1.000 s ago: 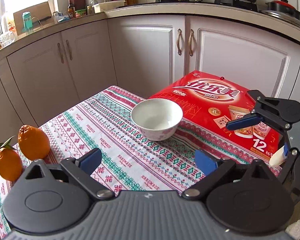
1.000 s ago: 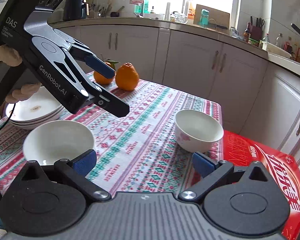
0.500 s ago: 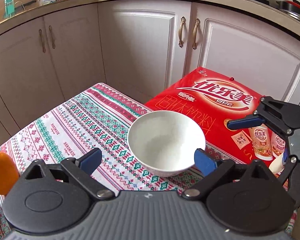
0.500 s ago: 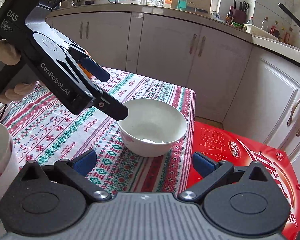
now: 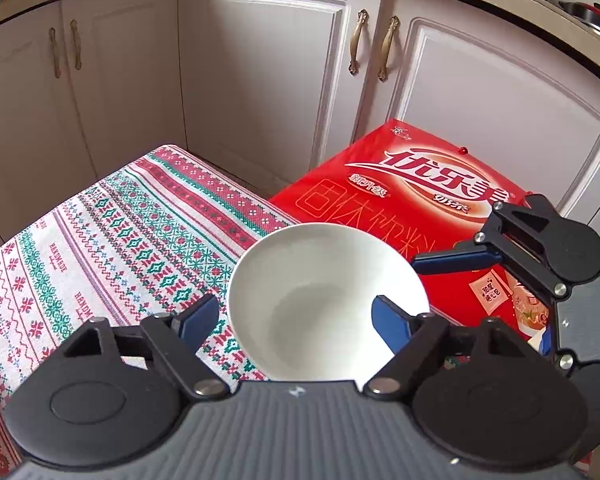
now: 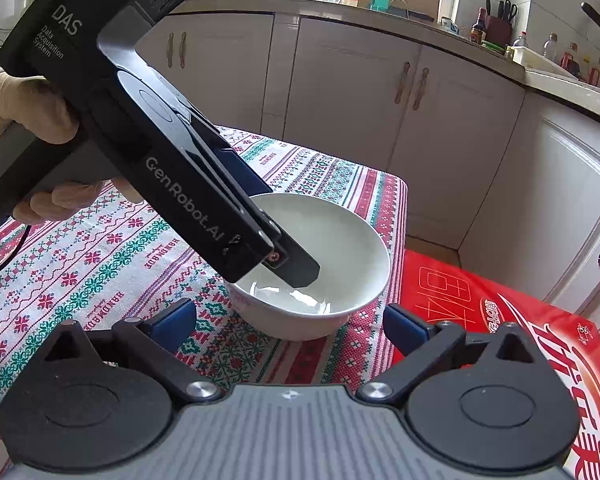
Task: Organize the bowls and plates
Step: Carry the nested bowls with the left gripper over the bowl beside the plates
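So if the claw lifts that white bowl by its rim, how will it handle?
The bowl looks like glazed ceramic: probably rigid, slippery, chippable. One left claw finger is inside the rim, so it may tilt when lifted.

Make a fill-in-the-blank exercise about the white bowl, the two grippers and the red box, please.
1. The white ceramic bowl stands on the patterned ____.
2. One finger of the left gripper is ____ the bowl, the other outside its wall.
3. Beside the table lies a flat ____ carton with Chinese lettering.
4. The right gripper holds ____.

Missing words: tablecloth; inside; red; nothing
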`<state>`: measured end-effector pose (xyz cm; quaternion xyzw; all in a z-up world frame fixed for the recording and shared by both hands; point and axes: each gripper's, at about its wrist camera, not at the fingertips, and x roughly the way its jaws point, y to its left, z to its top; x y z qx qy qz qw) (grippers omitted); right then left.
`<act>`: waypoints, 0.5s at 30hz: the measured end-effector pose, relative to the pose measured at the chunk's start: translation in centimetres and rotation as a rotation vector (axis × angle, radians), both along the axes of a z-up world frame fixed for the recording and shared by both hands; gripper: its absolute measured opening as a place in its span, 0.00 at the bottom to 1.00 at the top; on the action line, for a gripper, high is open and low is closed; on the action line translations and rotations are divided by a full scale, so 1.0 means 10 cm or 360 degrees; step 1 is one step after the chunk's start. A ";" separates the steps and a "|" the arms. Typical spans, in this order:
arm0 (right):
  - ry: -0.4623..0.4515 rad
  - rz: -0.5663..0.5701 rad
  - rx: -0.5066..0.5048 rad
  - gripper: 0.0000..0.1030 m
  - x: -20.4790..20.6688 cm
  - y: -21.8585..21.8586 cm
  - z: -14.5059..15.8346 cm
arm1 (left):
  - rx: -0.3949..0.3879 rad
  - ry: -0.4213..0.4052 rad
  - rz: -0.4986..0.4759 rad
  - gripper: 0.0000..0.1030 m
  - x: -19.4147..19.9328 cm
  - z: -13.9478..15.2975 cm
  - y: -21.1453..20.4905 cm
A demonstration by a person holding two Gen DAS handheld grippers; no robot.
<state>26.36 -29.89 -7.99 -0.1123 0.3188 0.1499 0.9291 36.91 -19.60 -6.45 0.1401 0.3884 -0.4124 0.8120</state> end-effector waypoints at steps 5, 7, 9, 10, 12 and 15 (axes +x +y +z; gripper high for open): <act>0.0001 0.0006 0.0002 0.94 0.06 0.00 0.00 | -0.0014 0.0017 -0.0006 0.73 0.04 0.00 -0.04; 0.0005 0.0012 -0.0001 0.92 0.08 0.00 -0.01 | -0.0009 0.0021 -0.0010 0.71 0.06 -0.01 -0.05; 0.0005 0.0006 -0.0013 0.89 0.09 0.00 -0.02 | -0.0005 0.0023 -0.0012 0.71 0.07 -0.02 -0.05; 0.0004 0.0002 -0.0017 0.88 0.10 0.00 -0.02 | -0.0003 0.0024 -0.0014 0.71 0.07 -0.02 -0.06; 0.0002 -0.0001 -0.0008 0.87 0.10 -0.01 -0.02 | -0.0003 0.0026 -0.0017 0.70 0.08 -0.02 -0.06; 0.0004 0.0002 0.0009 0.84 0.11 -0.04 -0.02 | -0.0002 0.0029 -0.0023 0.70 0.09 -0.03 -0.07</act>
